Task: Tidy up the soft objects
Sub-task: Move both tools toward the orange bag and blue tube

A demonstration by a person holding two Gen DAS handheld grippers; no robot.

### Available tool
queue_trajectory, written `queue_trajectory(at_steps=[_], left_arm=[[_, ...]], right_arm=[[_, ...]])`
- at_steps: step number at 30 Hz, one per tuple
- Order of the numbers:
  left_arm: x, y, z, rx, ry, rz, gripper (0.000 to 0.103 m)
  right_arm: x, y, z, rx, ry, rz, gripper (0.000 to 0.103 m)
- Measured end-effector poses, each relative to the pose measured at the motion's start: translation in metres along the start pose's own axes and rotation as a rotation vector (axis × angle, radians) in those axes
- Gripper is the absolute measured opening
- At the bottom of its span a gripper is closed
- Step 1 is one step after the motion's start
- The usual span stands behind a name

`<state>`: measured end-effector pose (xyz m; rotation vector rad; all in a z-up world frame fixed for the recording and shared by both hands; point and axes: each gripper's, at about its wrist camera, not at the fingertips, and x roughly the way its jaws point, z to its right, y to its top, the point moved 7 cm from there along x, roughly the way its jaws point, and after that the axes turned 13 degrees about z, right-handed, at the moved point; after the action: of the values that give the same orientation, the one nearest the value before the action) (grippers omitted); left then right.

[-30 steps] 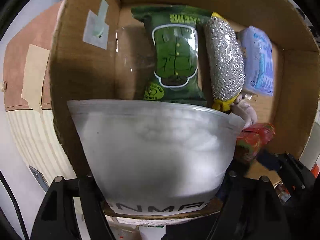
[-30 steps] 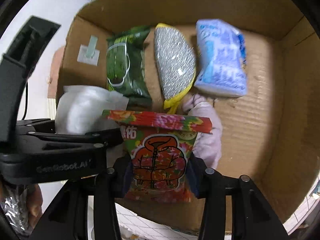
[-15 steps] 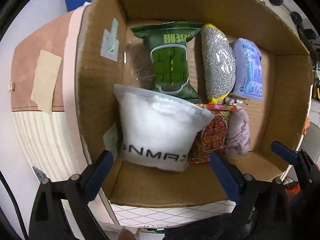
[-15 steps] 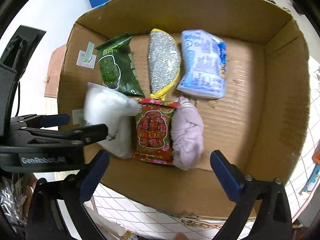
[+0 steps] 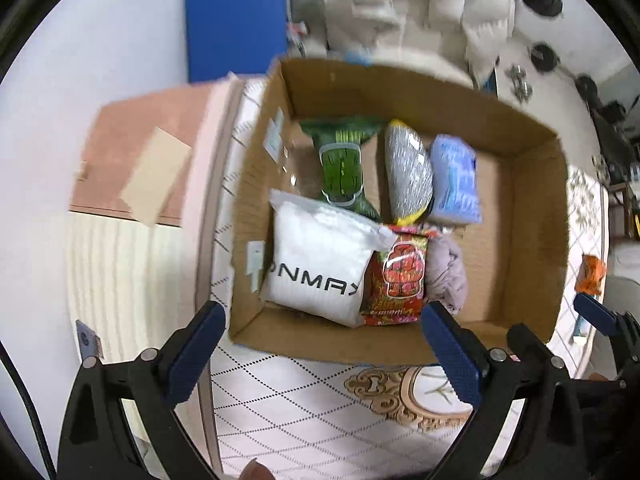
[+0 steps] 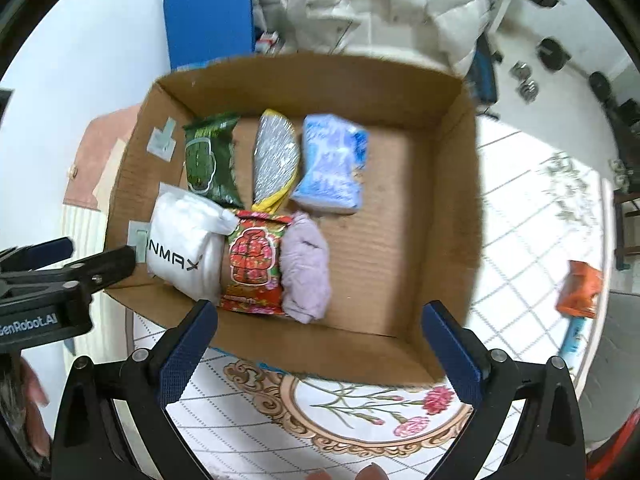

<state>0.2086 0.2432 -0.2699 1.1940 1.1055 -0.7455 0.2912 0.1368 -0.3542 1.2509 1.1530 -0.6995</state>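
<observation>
An open cardboard box [image 6: 444, 208] holds two rows of soft items. At the back lie a green packet [image 6: 210, 160], a silver scrubber [image 6: 276, 158] and a blue tissue pack [image 6: 332, 166]. In front lie a white bag [image 6: 184, 246], a red floral packet [image 6: 254, 264] and a lilac cloth [image 6: 306, 268]. The same items show in the left wrist view: the white bag [image 5: 320, 264], the red packet [image 5: 398, 276]. My left gripper [image 5: 324, 350] is open and empty, above the box's near wall. My right gripper [image 6: 320, 344] is open and empty too.
The box stands on a white patterned tablecloth [image 6: 532, 240]. An orange packet [image 6: 580, 290] lies on the cloth at the right. A pink and cream board [image 5: 132, 168] lies left of the box. A white padded jacket [image 6: 380, 4] and a blue panel [image 6: 208, 20] are behind.
Both grippers opened, letting go of the white bag and the red packet in the box's front row, then drew back and up, away from the box.
</observation>
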Motion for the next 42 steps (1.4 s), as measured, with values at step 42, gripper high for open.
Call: queue_trajectory(at_steps=[42], left_arm=[[-0.163,-0.041,0.07,0.061,0.055,0.376,0.1]], right_arm=[[-0.2,-0.055,0.053,0.106,0.08,0.285,0.103]])
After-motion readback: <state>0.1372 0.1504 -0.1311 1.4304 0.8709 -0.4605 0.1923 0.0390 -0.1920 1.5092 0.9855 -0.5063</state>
